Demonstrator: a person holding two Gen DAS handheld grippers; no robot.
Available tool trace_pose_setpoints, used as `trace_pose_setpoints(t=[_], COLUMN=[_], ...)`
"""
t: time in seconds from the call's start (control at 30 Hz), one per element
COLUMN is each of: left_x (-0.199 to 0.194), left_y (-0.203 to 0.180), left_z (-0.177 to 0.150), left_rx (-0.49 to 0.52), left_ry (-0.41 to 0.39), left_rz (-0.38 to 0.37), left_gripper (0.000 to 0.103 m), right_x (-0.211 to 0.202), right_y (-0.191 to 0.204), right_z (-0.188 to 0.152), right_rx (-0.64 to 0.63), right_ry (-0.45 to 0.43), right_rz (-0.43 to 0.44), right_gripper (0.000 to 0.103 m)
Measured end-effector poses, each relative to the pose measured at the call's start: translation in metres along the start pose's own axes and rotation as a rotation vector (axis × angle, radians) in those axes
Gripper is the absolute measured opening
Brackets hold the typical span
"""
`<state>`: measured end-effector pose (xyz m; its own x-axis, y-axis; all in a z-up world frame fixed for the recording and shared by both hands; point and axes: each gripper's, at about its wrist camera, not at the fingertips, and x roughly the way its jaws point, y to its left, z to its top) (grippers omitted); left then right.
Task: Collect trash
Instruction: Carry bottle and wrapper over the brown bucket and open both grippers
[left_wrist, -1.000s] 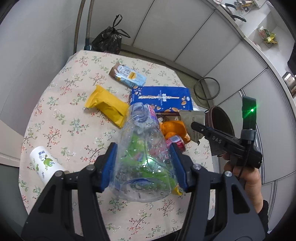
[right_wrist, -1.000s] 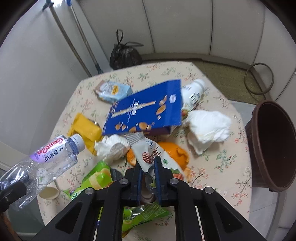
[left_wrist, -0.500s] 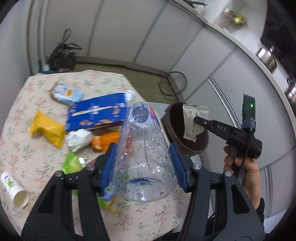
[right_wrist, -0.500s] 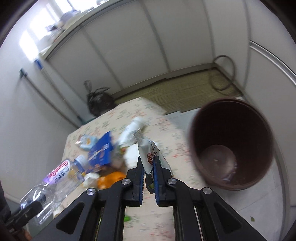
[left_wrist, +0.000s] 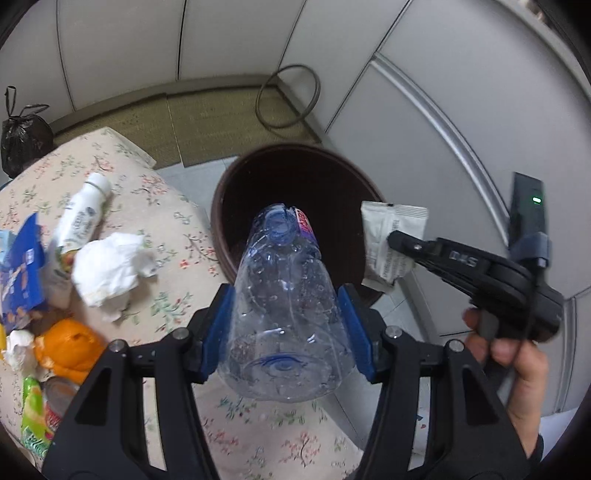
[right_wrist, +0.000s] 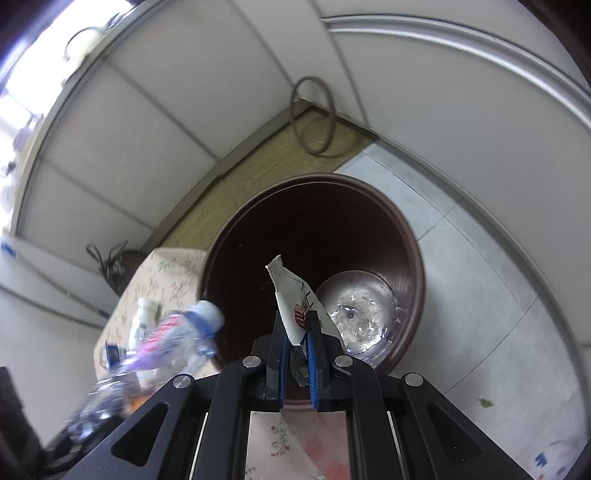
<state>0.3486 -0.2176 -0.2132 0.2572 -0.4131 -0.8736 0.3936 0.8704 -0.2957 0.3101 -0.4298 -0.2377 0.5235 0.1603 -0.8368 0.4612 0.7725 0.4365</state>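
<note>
My left gripper (left_wrist: 284, 314) is shut on a clear plastic bottle (left_wrist: 284, 295), its blue pads pressing both sides; the bottle's neck points over the rim of a dark brown bin (left_wrist: 295, 177). The right gripper (right_wrist: 295, 328) is shut on a white snack wrapper (right_wrist: 295, 299), held above the open bin (right_wrist: 314, 229). In the left wrist view that wrapper (left_wrist: 391, 243) hangs at the bin's right rim from the right gripper (left_wrist: 397, 238), gripped by a person's hand (left_wrist: 517, 362). The bottle (right_wrist: 173, 332) shows blurred at the left of the right wrist view.
On the floral tablecloth (left_wrist: 177, 236) lie a white drink bottle (left_wrist: 85, 214), crumpled tissue (left_wrist: 110, 266), a blue box (left_wrist: 18, 273), an orange peel (left_wrist: 70, 347) and a green wrapper (left_wrist: 33, 424). A black rubbish bag (left_wrist: 22, 140) sits on the floor; white cabinet doors stand behind the bin.
Both grippers have swung right from over the littered table to above the brown bin, keeping the bottle and the wrapper in their grip. The bin now fills the middle of both views.
</note>
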Motion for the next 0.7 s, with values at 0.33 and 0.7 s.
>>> trace_pose_setpoints(t=[0.33,0.7], left_x=[0.055,0.056], left_y=[-0.027,-0.031], left_z=[0.018,0.013], left_rx=[0.047,0.089], left_ry=[0.069,0.078], left_rz=[0.094,0.132], left_gripper=[0.06,0.062], right_x=[0.012,-0.009], right_y=[-0.035,-0.038], right_z=[0.009,0.016], right_rx=[0.097,0.147], right_ry=[0.021,-0.024], right_rz=[0.032,0.062], right_gripper=[0.013,0.058])
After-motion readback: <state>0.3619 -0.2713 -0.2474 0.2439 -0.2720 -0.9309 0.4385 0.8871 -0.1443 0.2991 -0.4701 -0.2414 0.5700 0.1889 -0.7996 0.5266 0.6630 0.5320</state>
